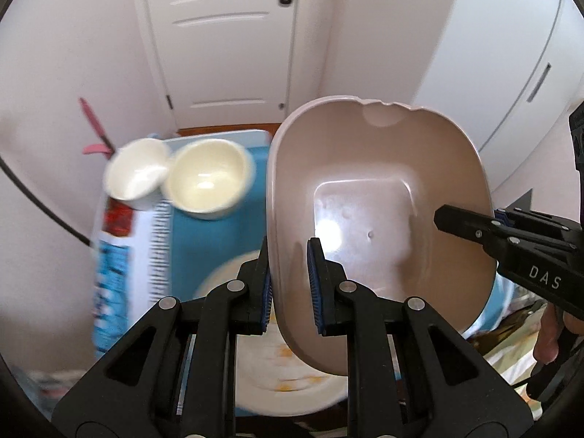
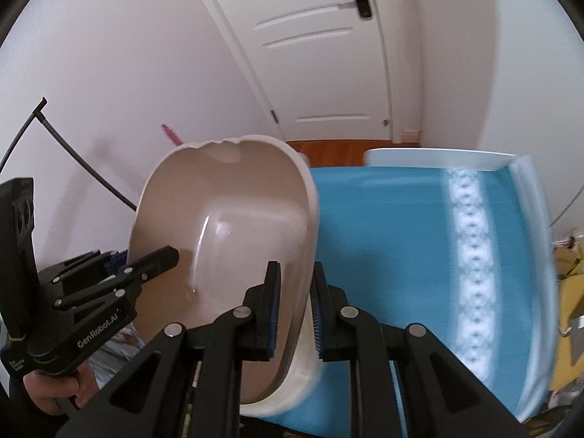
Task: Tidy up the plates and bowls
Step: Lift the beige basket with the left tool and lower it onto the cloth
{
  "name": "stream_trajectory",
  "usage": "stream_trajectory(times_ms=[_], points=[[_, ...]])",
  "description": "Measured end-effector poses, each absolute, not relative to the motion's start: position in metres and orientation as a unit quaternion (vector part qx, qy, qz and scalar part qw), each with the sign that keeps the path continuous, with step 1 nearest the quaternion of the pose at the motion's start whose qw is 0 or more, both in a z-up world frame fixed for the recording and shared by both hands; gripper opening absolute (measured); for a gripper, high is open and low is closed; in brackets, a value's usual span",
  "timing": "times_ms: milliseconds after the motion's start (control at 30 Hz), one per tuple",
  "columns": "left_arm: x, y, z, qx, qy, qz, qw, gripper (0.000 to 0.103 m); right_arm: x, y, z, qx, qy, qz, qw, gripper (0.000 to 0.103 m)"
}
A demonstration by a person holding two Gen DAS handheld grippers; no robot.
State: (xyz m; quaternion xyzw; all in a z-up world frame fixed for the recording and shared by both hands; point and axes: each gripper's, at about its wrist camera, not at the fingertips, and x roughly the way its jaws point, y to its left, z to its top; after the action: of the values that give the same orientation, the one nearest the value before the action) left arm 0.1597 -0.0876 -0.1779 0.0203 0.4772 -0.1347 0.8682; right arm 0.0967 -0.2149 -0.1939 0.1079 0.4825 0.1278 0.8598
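Observation:
A beige oval basin (image 1: pixel 365 168) with a chipped far rim hangs tilted above the table, held from both sides. My left gripper (image 1: pixel 290 252) is shut on its left rim, one finger inside and one outside. My right gripper (image 1: pixel 474 219) is shut on the opposite rim. In the right wrist view the basin (image 2: pixel 226 200) fills the left half, with the right gripper (image 2: pixel 295 270) on its near rim and the left gripper (image 2: pixel 142 259) across from it. Two cream bowls (image 1: pixel 137 171) (image 1: pixel 208 179) stand side by side at the far left of the blue cloth. A white plate (image 1: pixel 270 372) with yellow marks lies under the basin.
The table under its blue cloth (image 2: pixel 383 237) has a white patterned stripe toward the right edge. A white door (image 2: pixel 310 54) and walls stand behind it. A black cable (image 2: pixel 73 153) runs down the left wall. Yellow clutter (image 2: pixel 569 266) sits off the right edge. A hand (image 2: pixel 51 390) grips the left handle.

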Motion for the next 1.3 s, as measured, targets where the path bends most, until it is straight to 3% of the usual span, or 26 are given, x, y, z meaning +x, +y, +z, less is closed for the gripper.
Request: stream_trajectory(times_ms=[533,800,1133,1233,1267,1300], points=[[0.141,-0.249,-0.264,0.027,0.553,-0.17,0.815,0.015,0.067,-0.372,-0.249,0.11,0.529,0.066,0.839,0.015],[0.152,-0.269,-0.3,0.038,0.583,-0.167,0.794,0.015,0.067,-0.396,-0.298,0.116,0.567,0.053,0.814,0.015],[0.155,-0.272,-0.305,0.042,0.584,-0.161,0.795,0.015,0.072,-0.402,-0.307,0.113,0.567,0.061,0.813,0.015],[0.152,-0.27,-0.305,0.037,0.585,-0.159,0.795,0.021,0.073,-0.402,-0.308,0.116,0.568,0.062,0.812,0.015],[0.152,-0.269,-0.304,0.033,0.584,-0.162,0.795,0.028,0.072,-0.402,-0.308,0.119,0.568,0.064,0.812,0.015],[0.152,-0.269,-0.303,0.031,0.584,-0.162,0.795,0.043,0.072,-0.402,-0.309,0.12,0.568,0.066,0.811,0.015]])
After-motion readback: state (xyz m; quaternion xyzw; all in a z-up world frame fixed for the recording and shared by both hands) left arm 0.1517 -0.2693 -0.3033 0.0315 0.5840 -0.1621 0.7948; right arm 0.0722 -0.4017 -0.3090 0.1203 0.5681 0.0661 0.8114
